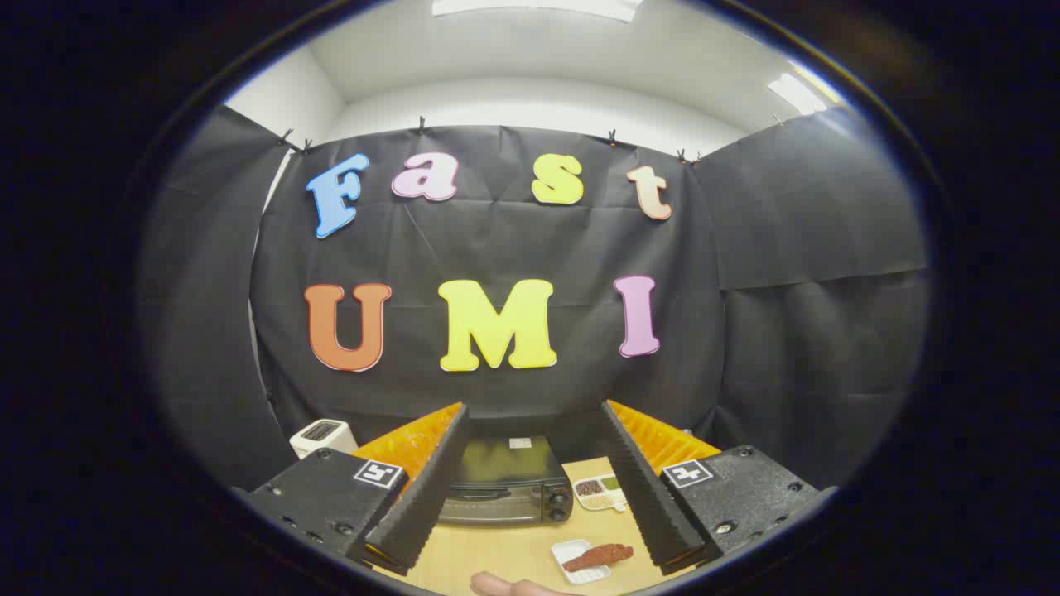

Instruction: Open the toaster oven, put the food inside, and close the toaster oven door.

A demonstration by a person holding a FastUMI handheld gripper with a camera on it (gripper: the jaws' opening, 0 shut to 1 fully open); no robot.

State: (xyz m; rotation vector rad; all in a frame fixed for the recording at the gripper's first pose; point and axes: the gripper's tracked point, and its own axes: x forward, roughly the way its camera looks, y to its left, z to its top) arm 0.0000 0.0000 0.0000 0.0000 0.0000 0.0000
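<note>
A black toaster oven (505, 484) stands on the wooden table (489, 559) with its door closed, seen between and below my fingers. My gripper (534, 414) is held high above the table, open wide with nothing between its fingers. A small white dish (571, 550) carrying a reddish-brown piece of food (598, 556) lies on the table in front of the oven, close to my right finger (646, 488).
A white toaster (323, 437) stands left of the oven behind my left finger. A white divided plate (599, 492) with small heaps of food sits right of the oven. A person's hand (509, 586) rests at the table's near edge.
</note>
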